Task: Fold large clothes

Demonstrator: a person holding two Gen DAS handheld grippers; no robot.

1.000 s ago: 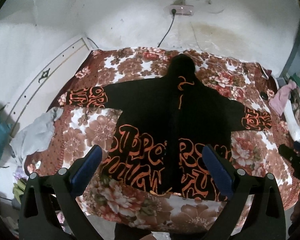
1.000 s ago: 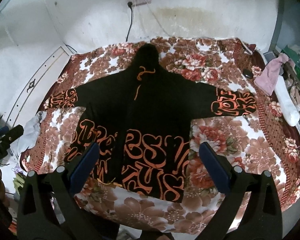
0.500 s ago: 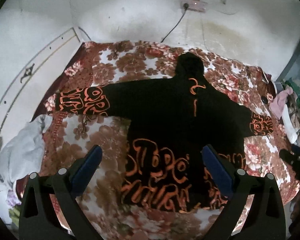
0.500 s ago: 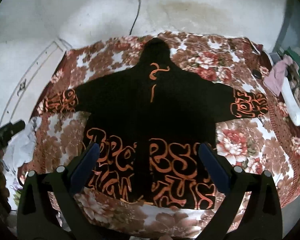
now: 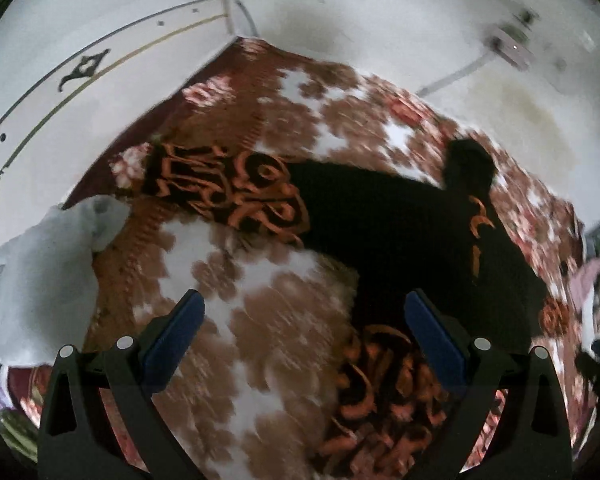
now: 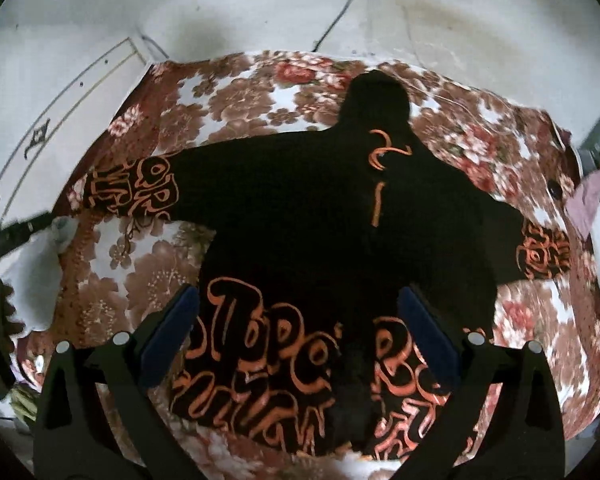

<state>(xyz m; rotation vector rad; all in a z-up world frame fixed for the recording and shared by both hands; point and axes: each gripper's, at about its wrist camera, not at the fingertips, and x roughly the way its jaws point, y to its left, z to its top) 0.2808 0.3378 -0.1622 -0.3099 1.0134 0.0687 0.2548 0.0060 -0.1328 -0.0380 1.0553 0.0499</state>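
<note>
A black hooded jacket [image 6: 300,220] with orange lettering lies flat, sleeves spread, on a floral bedspread [image 6: 236,96]. It also shows in the left wrist view [image 5: 400,232], blurred by motion. My left gripper [image 5: 304,320] is open and empty above the bedspread, below the jacket's left sleeve [image 5: 228,192]. My right gripper [image 6: 298,320] is open and empty above the jacket's lower front. The left gripper's edge shows at the far left of the right wrist view [image 6: 8,236].
A pale grey cloth [image 5: 40,264] lies at the bed's left edge. A white wall with a socket and cable [image 6: 340,8] stands behind the bed. Pink cloth [image 6: 588,196] and clutter sit at the right edge.
Both grippers have swung left and moved closer to the bed. The left view now centres on the left sleeve and bare bedspread. The jacket has not moved.
</note>
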